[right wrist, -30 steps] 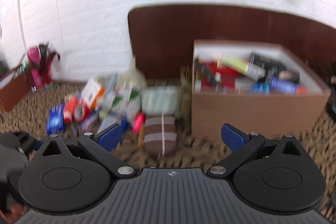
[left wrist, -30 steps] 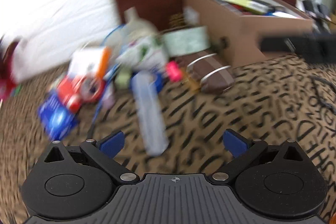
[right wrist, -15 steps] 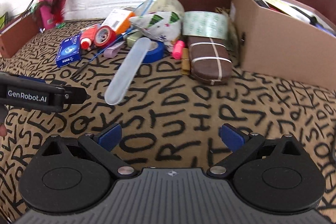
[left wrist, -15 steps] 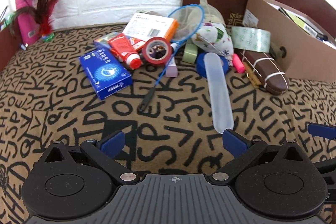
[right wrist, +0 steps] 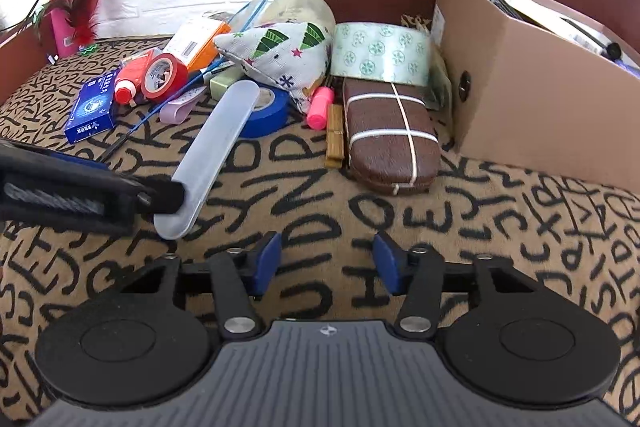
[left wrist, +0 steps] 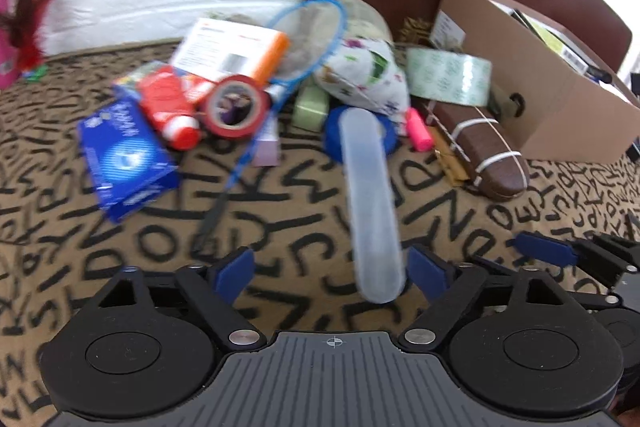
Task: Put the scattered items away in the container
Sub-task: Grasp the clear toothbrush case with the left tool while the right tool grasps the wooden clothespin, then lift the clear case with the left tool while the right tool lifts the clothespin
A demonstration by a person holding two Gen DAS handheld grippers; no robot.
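A long translucent plastic case (left wrist: 370, 203) lies on the letter-patterned cloth (right wrist: 400, 223), left of the brown cardboard box (right wrist: 532, 75). The left gripper (left wrist: 332, 267) brackets its near end, jaws apart. The right gripper (right wrist: 327, 263) hovers, jaws apart.

The left gripper (left wrist: 330, 273) is held low and level, its jaws parted wide, and its black body shows at the left edge of the right wrist view. The right gripper (right wrist: 326, 261) sits just beside it, jaws parted more narrowly with nothing between them.
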